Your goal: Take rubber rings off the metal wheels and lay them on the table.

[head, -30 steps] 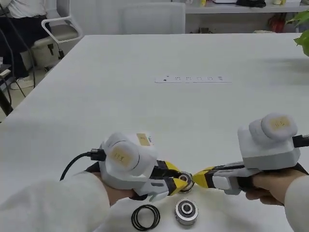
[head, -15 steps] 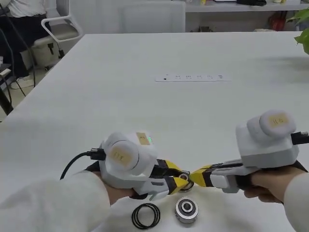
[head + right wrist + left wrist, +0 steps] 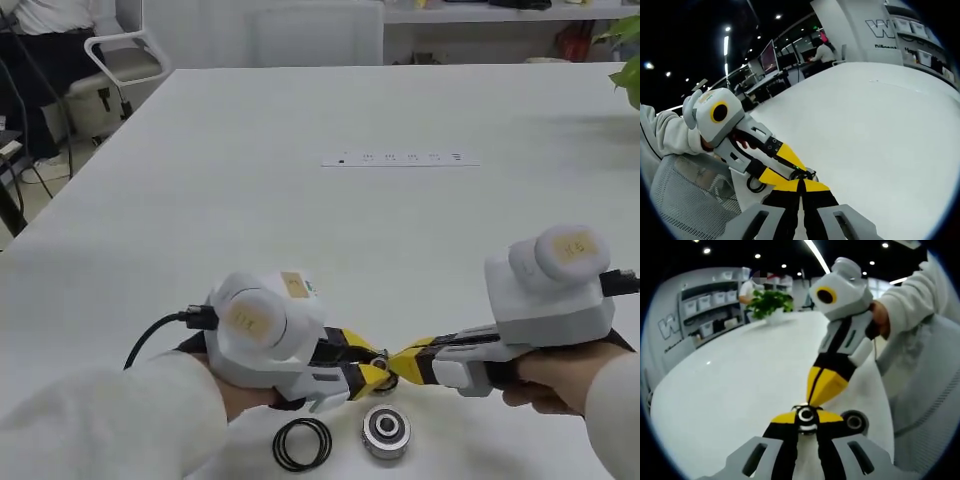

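My left gripper [image 3: 375, 377] is shut on a small metal wheel [image 3: 806, 416] and holds it just above the table; the same wheel shows in the head view [image 3: 381, 376]. My right gripper [image 3: 398, 366] comes in from the right with its jaws shut. Its yellow tips [image 3: 813, 399] press against the rim of the held wheel [image 3: 808, 174]. I cannot make out a rubber ring on that wheel. A second metal wheel [image 3: 385, 431] lies flat on the table below the grippers. Black rubber rings [image 3: 302, 445] lie in a small stack to its left.
The white table [image 3: 320, 230] stretches far ahead, with a white power strip [image 3: 400, 160] at its middle. An office chair [image 3: 120, 70] stands at the far left corner and a green plant [image 3: 625, 60] at the far right. A black cable [image 3: 150, 340] trails from the left gripper.
My right gripper has slid a little to the left, so its tips now meet the wheel held in the left gripper. The wheel and rings on the table have not moved.
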Available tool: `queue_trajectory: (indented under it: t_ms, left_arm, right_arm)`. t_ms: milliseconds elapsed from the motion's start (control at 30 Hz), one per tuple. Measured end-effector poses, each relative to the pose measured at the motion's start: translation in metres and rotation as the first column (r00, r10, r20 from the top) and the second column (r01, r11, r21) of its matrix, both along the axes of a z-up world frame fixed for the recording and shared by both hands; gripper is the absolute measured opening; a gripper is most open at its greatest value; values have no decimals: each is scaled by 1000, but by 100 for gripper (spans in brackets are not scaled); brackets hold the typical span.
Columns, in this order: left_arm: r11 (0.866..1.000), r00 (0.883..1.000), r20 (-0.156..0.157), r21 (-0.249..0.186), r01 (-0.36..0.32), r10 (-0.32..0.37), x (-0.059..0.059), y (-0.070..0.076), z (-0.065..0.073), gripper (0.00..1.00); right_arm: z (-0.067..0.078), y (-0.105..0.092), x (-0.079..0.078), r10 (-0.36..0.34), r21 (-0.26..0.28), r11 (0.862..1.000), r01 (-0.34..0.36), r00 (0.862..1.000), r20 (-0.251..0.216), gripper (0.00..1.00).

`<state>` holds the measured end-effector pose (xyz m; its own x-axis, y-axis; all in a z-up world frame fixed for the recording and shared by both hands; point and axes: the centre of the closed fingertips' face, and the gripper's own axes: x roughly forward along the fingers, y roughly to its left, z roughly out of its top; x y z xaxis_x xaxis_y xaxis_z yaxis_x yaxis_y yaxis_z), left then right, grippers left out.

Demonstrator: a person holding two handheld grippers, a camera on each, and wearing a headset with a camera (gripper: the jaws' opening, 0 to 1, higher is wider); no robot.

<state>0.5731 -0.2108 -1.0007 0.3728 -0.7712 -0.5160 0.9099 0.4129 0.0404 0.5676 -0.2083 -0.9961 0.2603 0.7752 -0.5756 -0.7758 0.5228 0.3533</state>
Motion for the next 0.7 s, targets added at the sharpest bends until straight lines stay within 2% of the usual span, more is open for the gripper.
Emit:
queue_trajectory:
  t_ms: [100,200,267,400,467,500,600,633,700]
  left_arm:
    - [1000,1000,0,-1,-1,1,0,0,0,14]
    - [1000,1000,-2,-7,-1,1,0,0,0,14]
    - [1000,1000,-1,-10,-3,3,0,0,0,14]
    - [1000,1000,-4,-14,-5,5,0,0,1,14]
    - [1000,1000,-18,-6,-5,5,0,1,1,14]
    - [1000,1000,-15,4,2,-2,0,2,2,14]
    - [1000,1000,-22,12,10,-10,0,4,7,19]
    - [1000,999,-45,-1,18,-18,-3,4,9,20]
    - [1000,999,-38,0,27,-27,-4,6,12,23]
  right_arm:
    - [5,3,1,4,27,1000,-4,1000,8,0]
    - [2,2,1,14,6,1000,-14,1000,23,0]
    - [4,3,1,6,25,1000,-7,1000,6,0]
    - [0,1,4,-8,-1,1000,8,1000,15,0]
    - [0,1,4,-14,5,1000,14,1000,2,0]
    - [0,0,4,-16,5,1000,15,1000,2,0]
    - [1,0,5,-21,1,1000,21,1000,6,0]
    - [1,0,5,-23,1,1000,23,1000,4,0]
    - [3,0,5,-25,5,1000,25,1000,3,0]
